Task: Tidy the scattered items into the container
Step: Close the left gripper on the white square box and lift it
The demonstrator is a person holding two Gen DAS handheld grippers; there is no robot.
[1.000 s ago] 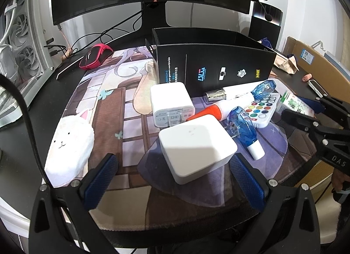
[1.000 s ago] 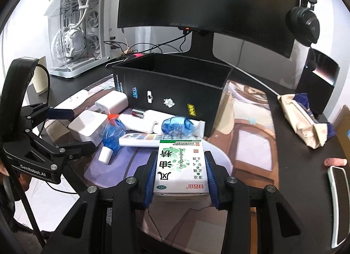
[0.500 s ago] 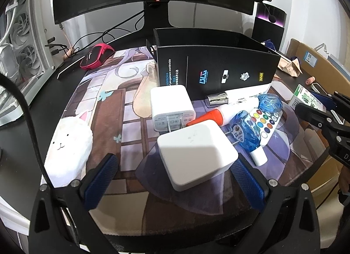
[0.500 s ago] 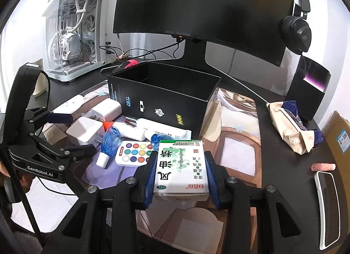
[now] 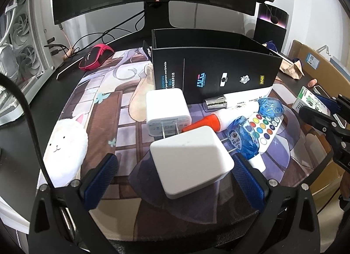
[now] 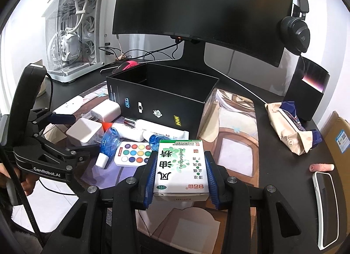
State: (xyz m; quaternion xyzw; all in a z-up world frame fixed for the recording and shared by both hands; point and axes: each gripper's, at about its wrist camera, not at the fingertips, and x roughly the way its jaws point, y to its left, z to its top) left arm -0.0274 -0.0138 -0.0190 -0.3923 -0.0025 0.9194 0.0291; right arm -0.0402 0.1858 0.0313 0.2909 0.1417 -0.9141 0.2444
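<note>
My right gripper (image 6: 181, 166) is shut on a white and green medicine box (image 6: 180, 168), held above the desk mat in front of the open black box (image 6: 161, 98). My left gripper (image 5: 172, 166) is open, its pads on either side of a white charger (image 5: 190, 160) without touching it. Beyond it lie a second white charger (image 5: 167, 109), an orange-capped white tube (image 5: 221, 118), a silver-capped tube (image 5: 236, 101), two blue correction tapes (image 5: 245, 140), and a remote with coloured buttons (image 5: 265, 129). The black box (image 5: 214, 72) stands behind them.
A monitor (image 6: 201, 7) stands behind the box. A red mouse (image 5: 95, 57) and a white PC case (image 6: 76, 33) are at the left. A phone (image 6: 326, 208), a paper bag (image 6: 286, 127) and a speaker (image 6: 306, 87) are at the right. A white plush wrist rest (image 5: 65, 149) lies on the mat.
My right gripper has risen and drawn back with the medicine box, so the black box looks further off and lower. My left gripper has edged closer to the white charger.
</note>
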